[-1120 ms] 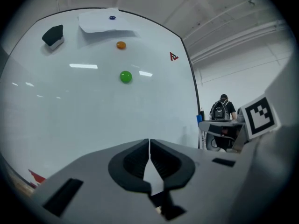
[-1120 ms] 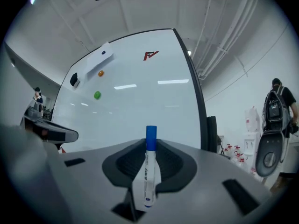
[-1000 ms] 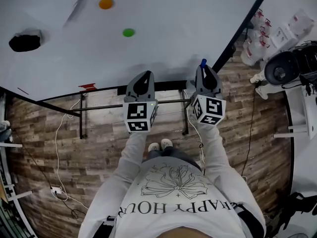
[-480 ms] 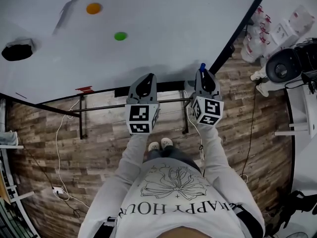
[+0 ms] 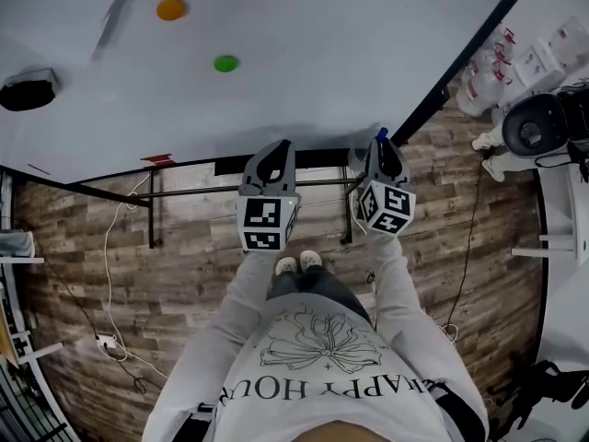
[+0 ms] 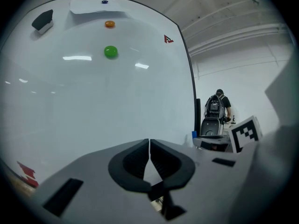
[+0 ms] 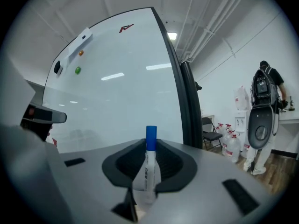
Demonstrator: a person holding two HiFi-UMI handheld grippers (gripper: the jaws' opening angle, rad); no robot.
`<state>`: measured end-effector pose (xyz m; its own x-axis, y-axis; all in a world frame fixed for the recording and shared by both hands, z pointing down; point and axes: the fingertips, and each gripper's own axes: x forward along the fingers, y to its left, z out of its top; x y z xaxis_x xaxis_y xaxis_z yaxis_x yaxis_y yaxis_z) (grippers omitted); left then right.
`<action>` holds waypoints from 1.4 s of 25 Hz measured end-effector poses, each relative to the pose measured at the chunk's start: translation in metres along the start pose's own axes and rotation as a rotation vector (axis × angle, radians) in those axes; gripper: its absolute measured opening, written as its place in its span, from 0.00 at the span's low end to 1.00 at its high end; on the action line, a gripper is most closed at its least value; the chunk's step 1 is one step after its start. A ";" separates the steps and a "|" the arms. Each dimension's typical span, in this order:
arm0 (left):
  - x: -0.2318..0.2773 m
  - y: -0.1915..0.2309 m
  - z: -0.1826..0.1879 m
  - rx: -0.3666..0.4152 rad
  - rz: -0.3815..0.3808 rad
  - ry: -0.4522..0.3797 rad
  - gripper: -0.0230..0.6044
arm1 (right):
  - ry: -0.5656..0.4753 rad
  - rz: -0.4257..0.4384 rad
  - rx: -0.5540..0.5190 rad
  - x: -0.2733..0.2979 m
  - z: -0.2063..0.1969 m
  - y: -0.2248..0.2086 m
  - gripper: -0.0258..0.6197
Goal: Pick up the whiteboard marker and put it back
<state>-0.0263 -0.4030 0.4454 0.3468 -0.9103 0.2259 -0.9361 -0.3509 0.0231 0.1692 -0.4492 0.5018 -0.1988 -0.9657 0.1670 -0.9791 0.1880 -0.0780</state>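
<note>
The whiteboard (image 5: 304,53) carries a green magnet (image 5: 225,63), an orange magnet (image 5: 171,9) at about 11 o'clock from it, and a black eraser (image 5: 26,90) far off toward 9 o'clock. In the head view, the wooden floor (image 5: 74,247) bears a white cable (image 5: 103,343) at 8 o'clock and water jugs (image 5: 479,86) at 2 o'clock.

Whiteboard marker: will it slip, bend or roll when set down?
Probably stiff: the marker stands straight between the fingers of the right gripper. Smooth round barrel, so it may slip in a light grip and roll once laid flat. Slim, so likely light.
</note>
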 end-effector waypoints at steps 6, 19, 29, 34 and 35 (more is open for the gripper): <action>0.003 -0.001 -0.005 -0.007 -0.003 0.015 0.05 | 0.070 -0.013 -0.024 0.003 -0.023 0.000 0.15; 0.002 -0.006 0.004 -0.022 -0.013 -0.020 0.05 | 0.030 -0.019 -0.079 -0.011 0.001 0.010 0.21; -0.017 -0.011 0.034 -0.019 -0.007 -0.100 0.05 | -0.101 -0.013 -0.124 -0.043 0.058 0.036 0.14; -0.032 -0.010 0.044 -0.019 0.005 -0.129 0.05 | -0.138 -0.018 -0.150 -0.058 0.078 0.041 0.13; -0.035 -0.011 0.046 -0.018 0.009 -0.134 0.05 | -0.144 -0.018 -0.154 -0.062 0.081 0.042 0.13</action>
<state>-0.0257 -0.3777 0.3930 0.3422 -0.9349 0.0946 -0.9396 -0.3400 0.0395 0.1443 -0.3963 0.4090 -0.1833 -0.9828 0.0236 -0.9798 0.1846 0.0766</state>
